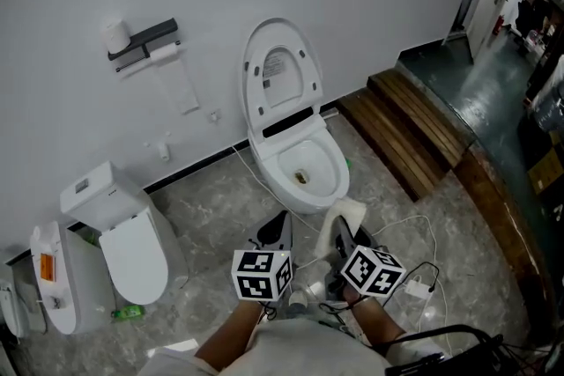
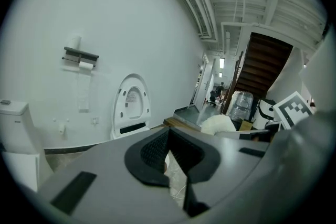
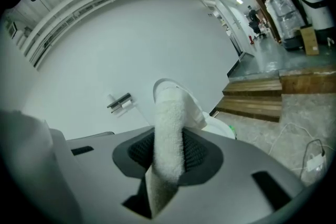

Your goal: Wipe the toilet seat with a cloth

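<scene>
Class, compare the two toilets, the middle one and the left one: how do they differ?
The middle toilet has its lid raised and bowl open; the left toilet has its lid shut. The left toilet carries a boxy tank; the middle toilet shows none. Both are white.

The right gripper point(image 3: 168, 148) had its jaws clamped on a white cloth point(image 3: 169, 113), which rose between them and hid much of the toilet point(image 3: 223, 128) just beyond; wooden steps point(image 3: 262, 98) lay off to their right
</scene>
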Motion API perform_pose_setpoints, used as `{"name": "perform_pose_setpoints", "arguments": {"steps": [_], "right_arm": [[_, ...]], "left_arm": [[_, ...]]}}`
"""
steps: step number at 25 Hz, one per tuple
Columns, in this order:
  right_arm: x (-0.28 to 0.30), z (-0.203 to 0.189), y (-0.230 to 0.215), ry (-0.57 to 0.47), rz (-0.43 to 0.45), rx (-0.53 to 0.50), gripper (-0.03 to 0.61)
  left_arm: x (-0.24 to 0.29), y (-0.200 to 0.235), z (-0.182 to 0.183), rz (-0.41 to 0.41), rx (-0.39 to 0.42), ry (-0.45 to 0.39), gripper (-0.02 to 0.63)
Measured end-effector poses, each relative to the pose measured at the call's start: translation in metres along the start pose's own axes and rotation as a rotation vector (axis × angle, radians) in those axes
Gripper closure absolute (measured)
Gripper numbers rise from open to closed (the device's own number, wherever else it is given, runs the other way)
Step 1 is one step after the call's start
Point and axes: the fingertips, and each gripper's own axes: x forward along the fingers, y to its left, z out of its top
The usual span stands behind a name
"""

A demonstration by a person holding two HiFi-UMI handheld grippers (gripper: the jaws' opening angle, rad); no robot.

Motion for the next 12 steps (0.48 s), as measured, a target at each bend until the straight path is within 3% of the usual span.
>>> {"name": "perform_pose_setpoints", "arguments": {"steps": [12], "right_arm": [[0.043, 0.035, -0.047, 0.022, 0.006, 0.029, 0.479]], "left_arm": [[0.066, -0.01, 0.006, 0.023, 0.01, 0.018, 0.618]]}}
